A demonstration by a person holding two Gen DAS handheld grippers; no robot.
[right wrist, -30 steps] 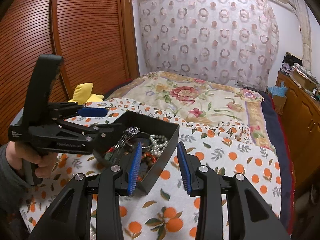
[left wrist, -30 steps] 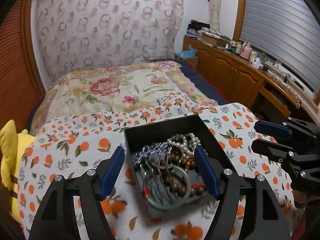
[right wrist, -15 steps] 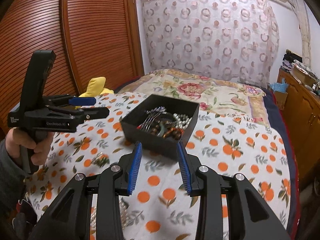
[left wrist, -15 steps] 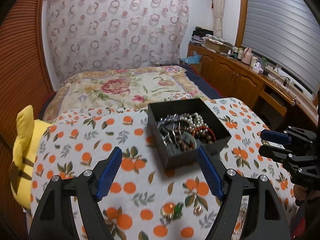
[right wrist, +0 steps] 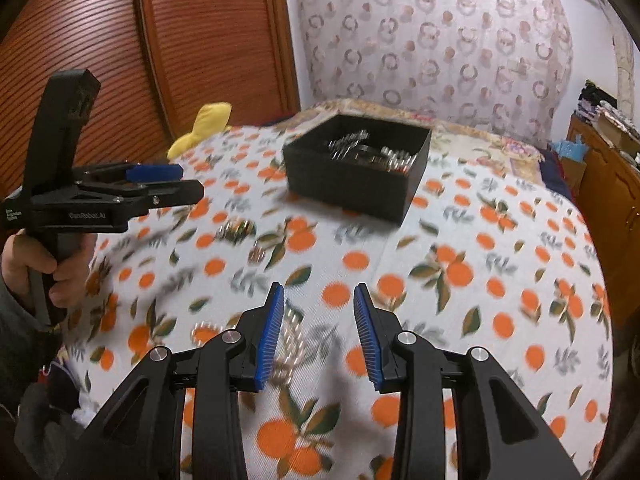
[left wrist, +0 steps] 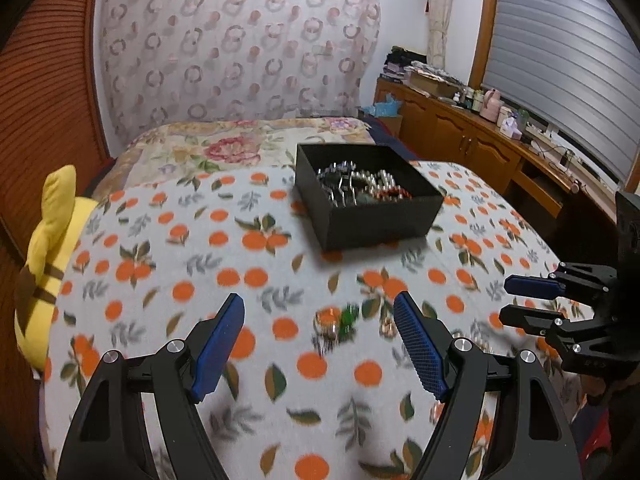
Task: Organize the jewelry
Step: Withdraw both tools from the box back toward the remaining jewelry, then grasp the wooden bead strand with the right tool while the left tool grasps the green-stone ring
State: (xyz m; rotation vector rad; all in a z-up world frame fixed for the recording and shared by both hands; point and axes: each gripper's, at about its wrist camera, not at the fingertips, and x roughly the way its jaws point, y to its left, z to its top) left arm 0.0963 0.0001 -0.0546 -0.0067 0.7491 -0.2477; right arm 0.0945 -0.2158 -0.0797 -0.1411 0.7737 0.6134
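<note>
A black open box (left wrist: 368, 220) (right wrist: 352, 190) stands on the orange-print cloth (left wrist: 192, 240) and holds mixed jewelry (left wrist: 360, 186) (right wrist: 372, 152): pearls, brown beads, silver pieces. Small loose pieces (left wrist: 334, 322) (right wrist: 236, 230) lie blurred on the cloth nearer to me, and a pale bead string (right wrist: 292, 340) lies below the right fingers. My left gripper (left wrist: 318, 300) (right wrist: 168, 182) hovers open above the loose pieces, well short of the box, with nothing between its fingers. My right gripper (right wrist: 319, 289) (left wrist: 528, 300) stands narrowly open and empty, to the right of the left one.
A yellow plush toy (left wrist: 48, 256) (right wrist: 204, 124) lies at the cloth's left edge. Beyond the box is a floral bedspread (left wrist: 224, 148) and a patterned curtain. Wooden cabinets (left wrist: 480, 152) run along the right, ribbed wooden doors (right wrist: 120, 60) along the left. A person's hand (right wrist: 60, 268) grips the left handle.
Both grippers have drawn back from the box, which now sits farther off. The left gripper, earlier over the box, is now above the loose pieces that came into view.
</note>
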